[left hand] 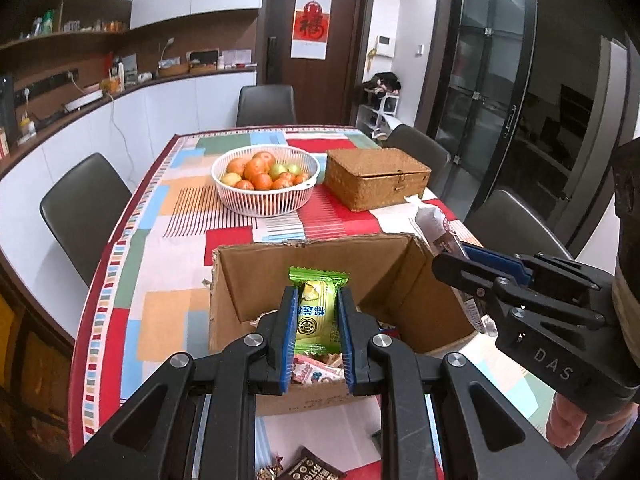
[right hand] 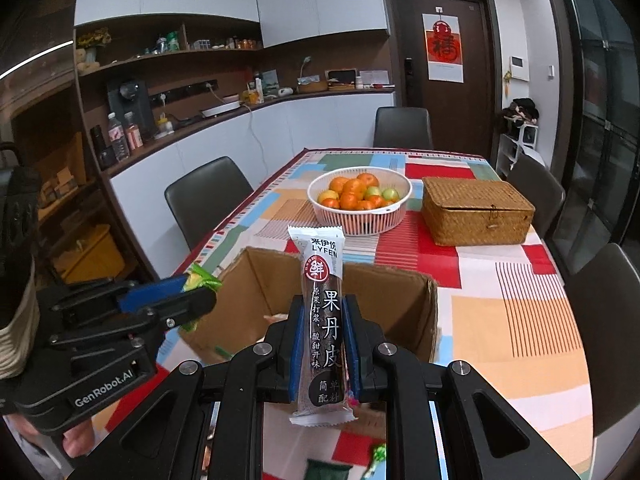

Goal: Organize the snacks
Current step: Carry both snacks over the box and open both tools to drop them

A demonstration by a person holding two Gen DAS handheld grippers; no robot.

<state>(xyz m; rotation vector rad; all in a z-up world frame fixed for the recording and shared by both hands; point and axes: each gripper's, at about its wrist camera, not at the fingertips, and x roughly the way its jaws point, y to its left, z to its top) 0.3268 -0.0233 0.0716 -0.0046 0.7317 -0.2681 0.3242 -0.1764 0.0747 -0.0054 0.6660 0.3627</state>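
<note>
Corrugated cardboard box (left hand: 320, 280) open on tabletop (left hand: 176, 208); my left gripper (left hand: 318, 334) jaws clamp crinkly green snack packet (left hand: 316, 312), right gripper (right hand: 322, 344) jaws pinch long dark fruit-leather bar (right hand: 322, 320), both tilted down over it

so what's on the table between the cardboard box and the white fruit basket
Nothing: only bare patchwork tablecloth lies between the cardboard box and the white fruit basket. The left wrist view shows it best.

White fruit basket (left hand: 265, 196) beside wicker box (left hand: 376, 178) — both on patchwork tablecloth (left hand: 160, 248).
</note>
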